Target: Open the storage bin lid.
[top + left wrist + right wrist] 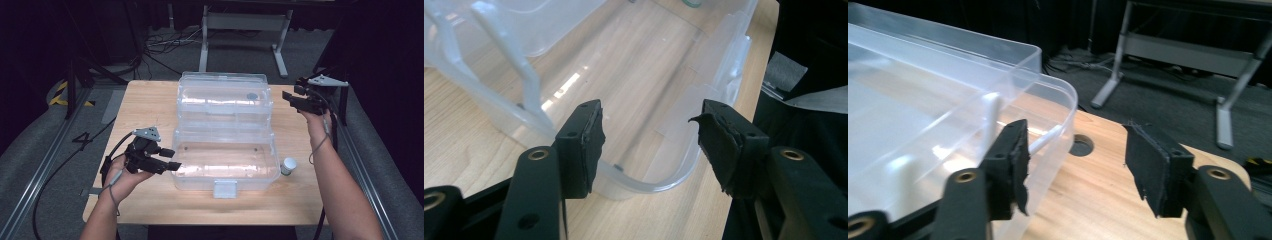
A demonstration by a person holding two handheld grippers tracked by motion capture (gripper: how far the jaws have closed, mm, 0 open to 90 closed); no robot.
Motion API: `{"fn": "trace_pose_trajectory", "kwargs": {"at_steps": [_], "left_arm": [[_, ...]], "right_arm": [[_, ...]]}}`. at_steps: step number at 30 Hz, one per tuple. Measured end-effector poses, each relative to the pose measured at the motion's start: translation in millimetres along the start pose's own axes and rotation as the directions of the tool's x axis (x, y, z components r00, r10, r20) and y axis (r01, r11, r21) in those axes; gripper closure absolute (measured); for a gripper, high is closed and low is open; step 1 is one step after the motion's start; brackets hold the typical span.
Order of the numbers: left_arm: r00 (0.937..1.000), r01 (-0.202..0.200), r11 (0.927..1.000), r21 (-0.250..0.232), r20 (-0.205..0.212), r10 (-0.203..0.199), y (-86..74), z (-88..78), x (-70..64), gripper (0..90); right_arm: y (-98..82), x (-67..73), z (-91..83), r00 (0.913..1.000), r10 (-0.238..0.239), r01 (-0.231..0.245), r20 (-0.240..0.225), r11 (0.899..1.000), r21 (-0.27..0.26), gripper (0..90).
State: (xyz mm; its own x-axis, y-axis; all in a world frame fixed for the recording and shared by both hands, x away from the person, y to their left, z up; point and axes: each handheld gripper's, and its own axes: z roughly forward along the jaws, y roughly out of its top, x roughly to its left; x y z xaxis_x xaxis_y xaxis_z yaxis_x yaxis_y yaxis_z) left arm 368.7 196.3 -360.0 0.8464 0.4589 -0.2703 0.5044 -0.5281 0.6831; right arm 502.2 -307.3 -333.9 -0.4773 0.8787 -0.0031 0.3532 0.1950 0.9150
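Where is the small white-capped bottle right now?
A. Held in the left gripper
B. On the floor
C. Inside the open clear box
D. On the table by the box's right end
D: in the high view the small white-capped bottle stands on the table just outside the right end of the clear box.

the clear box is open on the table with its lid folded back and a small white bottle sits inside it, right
Not quite. The clear box is open with its lid folded back, but the small white bottle stands on the table beside the box, not inside it; the high view shows this.
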Motion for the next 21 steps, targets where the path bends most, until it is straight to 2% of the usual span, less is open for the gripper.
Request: {"fn": "trace_pose_trajectory", "kwargs": {"at_steps": [2,4,6,7,8,9,10,13,16,18,20,21], "left_arm": [[0.9999,0.009,0.9999,-0.008,-0.006,-0.009,0.6,-2.0,3.1,40.4],[0.9996,0.018,0.9997,-0.017,-0.022,-0.018,2.1,-3.5,6.5,36.9],[0.9979,0.028,0.9996,0.010,-0.058,-0.027,3.6,-3.4,8.4,35.8],[0.9979,0.028,0.9996,0.010,-0.058,-0.027,3.6,-3.4,8.4,34.0],[0.9977,0.030,0.9994,0.016,-0.062,-0.029,4.4,-3.1,9.9,34.5],[0.9979,0.036,0.9992,0.014,-0.055,-0.035,4.7,-2.6,11.2,34.5],[0.9981,0.040,0.9991,0.016,-0.048,-0.039,5.1,-1.8,12.8,34.2],[0.9980,0.038,0.9992,0.012,-0.052,-0.037,5.6,-1.1,13.9,33.5],[0.9978,0.038,0.9993,0.002,-0.055,-0.038,5.6,-1.9,14.0,33.0],[0.9974,0.035,0.9994,-0.004,-0.063,-0.035,5.4,-3.9,14.4,32.4],[0.9969,0.037,0.9992,-0.014,-0.070,-0.038,4.2,-6.1,15.7,32.1],[0.9966,0.039,0.9991,-0.013,-0.072,-0.040,3.7,-6.8,16.1,32.1]], "right_arm": [[-3.5,1.1,-15.2,0.9996,0.012,-0.013,-0.023,1.000,-0.022,39.5],[-9.0,5.1,-32.7,0.9993,-0.025,0.023,-0.029,0.999,-0.045,37.8],[-15.4,9.2,-44.2,0.9979,-0.049,0.046,-0.041,0.996,-0.080,36.6],[-15.4,9.2,-44.2,0.9979,-0.049,0.046,-0.041,0.996,-0.080,36.6],[-21.9,12.6,-54.7,0.9958,-0.047,0.038,-0.078,0.993,-0.112,36.2],[-21.9,12.6,-54.7,0.9958,-0.047,0.038,-0.078,0.993,-0.112,36.2],[-25.5,16.7,-62.5,0.9945,-0.061,0.050,-0.085,0.991,-0.122,35.3],[-28.5,22.6,-72.3,0.9921,-0.076,0.063,-0.100,0.989,-0.133,34.0],[-31.6,25.5,-81.0,0.9917,-0.087,0.072,-0.095,0.986,-0.153,34.8],[-33.9,22.4,-87.3,0.9919,-0.065,0.044,-0.109,0.981,-0.190,35.4],[-34.1,18.6,-93.7,0.9945,-0.059,0.043,-0.086,0.984,-0.175,34.9],[-36.0,16.2,-97.8,0.9952,-0.048,0.031,-0.086,0.982,-0.188,34.8]]}}
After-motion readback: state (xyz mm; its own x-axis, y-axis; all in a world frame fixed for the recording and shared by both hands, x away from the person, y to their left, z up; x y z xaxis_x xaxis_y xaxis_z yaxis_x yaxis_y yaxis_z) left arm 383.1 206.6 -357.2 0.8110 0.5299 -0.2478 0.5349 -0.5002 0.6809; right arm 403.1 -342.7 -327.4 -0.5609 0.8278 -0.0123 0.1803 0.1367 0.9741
